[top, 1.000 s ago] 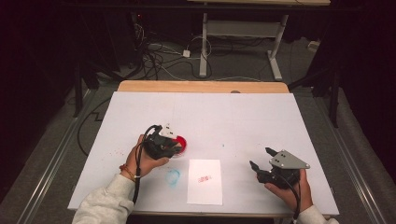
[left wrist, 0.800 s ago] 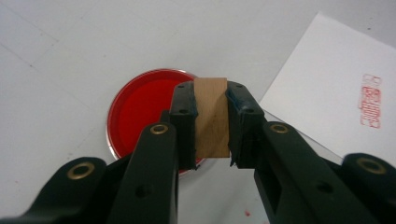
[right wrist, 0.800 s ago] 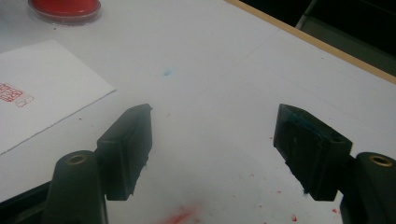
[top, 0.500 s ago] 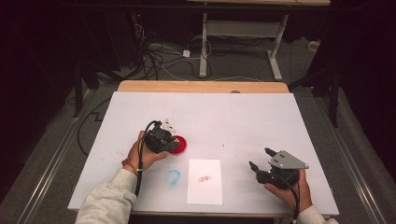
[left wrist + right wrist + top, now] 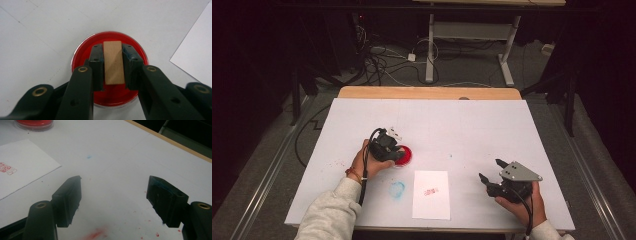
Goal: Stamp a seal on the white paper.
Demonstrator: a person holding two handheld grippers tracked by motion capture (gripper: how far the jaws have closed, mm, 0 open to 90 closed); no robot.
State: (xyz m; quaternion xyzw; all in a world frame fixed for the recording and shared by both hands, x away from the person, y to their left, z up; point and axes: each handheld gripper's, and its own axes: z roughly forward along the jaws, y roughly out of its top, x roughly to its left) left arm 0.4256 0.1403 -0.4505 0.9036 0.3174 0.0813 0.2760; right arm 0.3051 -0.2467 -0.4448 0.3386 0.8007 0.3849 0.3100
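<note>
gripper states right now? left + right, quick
Left gripper: closed on the wooden stamp, over the red ink pad.
Right gripper: open, holding nothing, above the table.

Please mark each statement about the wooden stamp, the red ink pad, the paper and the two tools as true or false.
1. The left tool grips a small wooden block stamp. True.
2. The stamp is over the round red ink pad. True.
3. The right tool holds the white paper sheet. False: its jaws stand open and empty, apart from the sheet.
4. The paper is blank. False: it bears a red stamp mark.
5. The white table has a blue smear. True.
</note>
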